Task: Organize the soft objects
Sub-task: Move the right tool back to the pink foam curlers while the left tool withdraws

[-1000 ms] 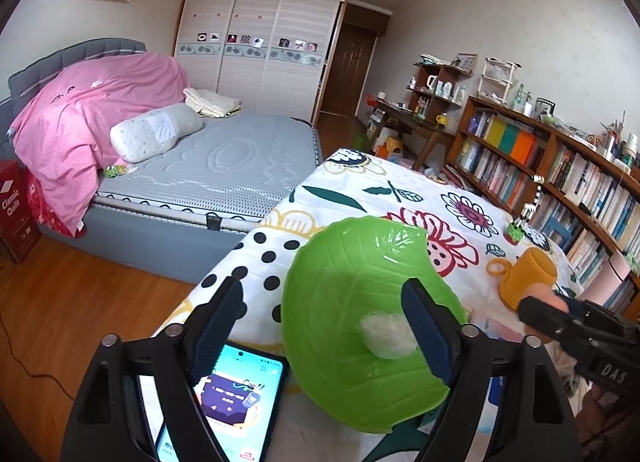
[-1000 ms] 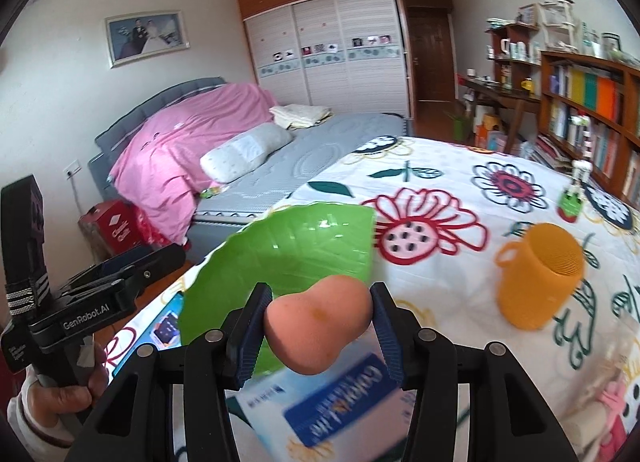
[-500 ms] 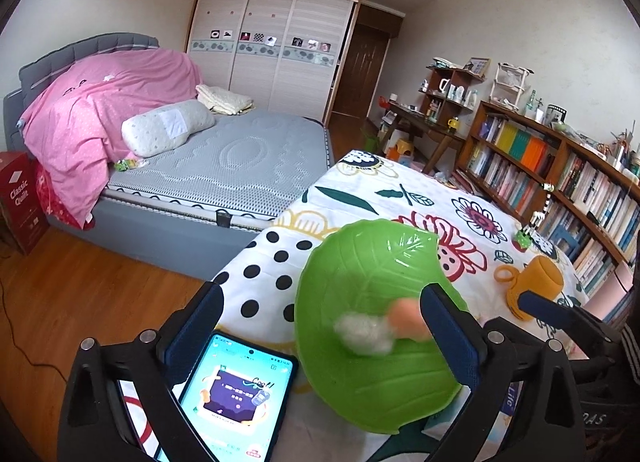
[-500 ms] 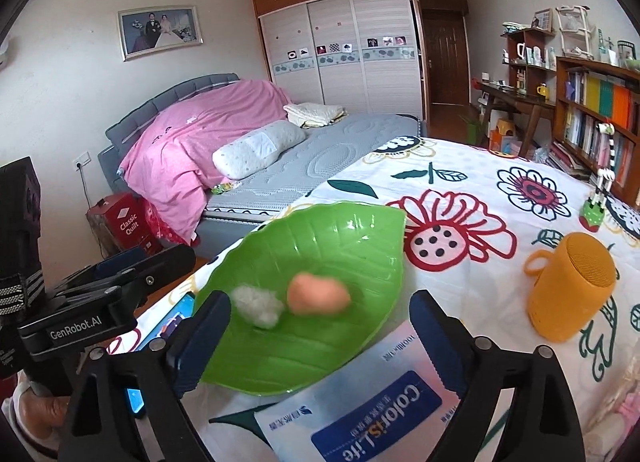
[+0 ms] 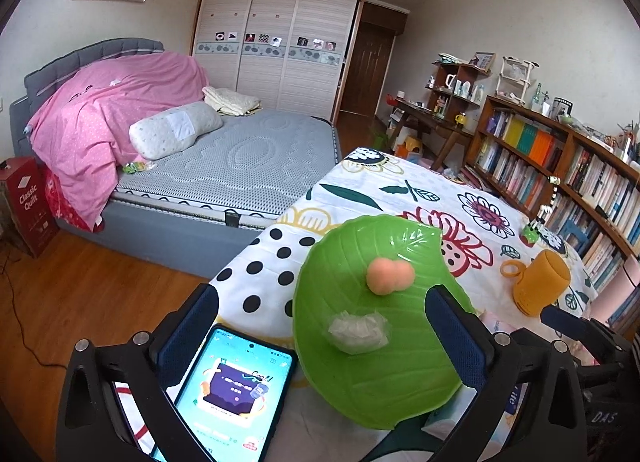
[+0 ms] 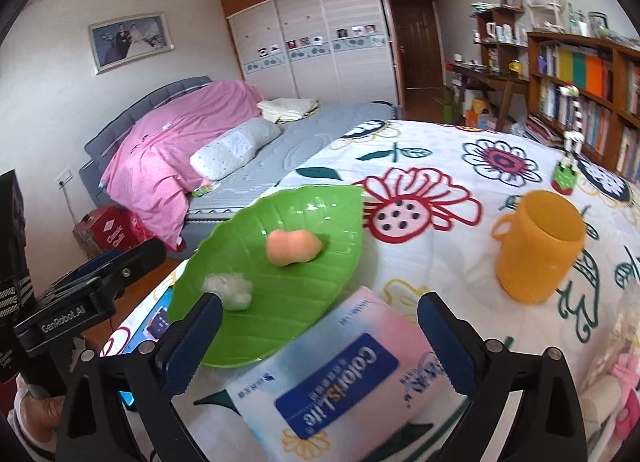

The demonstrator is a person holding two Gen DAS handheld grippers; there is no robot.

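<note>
Floral quilted cloth point(image 6: 460, 166) bears glossy leaf-shaped dish point(image 5: 360, 374) cradling squashy peach sponge point(image 5: 389, 275); both jaws released.

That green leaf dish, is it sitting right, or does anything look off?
The green leaf dish looks tilted: its near edge rests on the tissue pack. The peach sponge and white wad lie inside, nothing spilled.

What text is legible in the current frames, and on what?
"Coloris Life": blue label on the tissue pack, upside down in the right wrist view.
"GenRobot.AI": side of the left hand-held gripper.
"Classic Quilt": red box beside the bed.
"DAS": body of the right hand-held gripper.
Phone screen text: too small to read.
Book spines on the bookshelf: too small to read.
</note>
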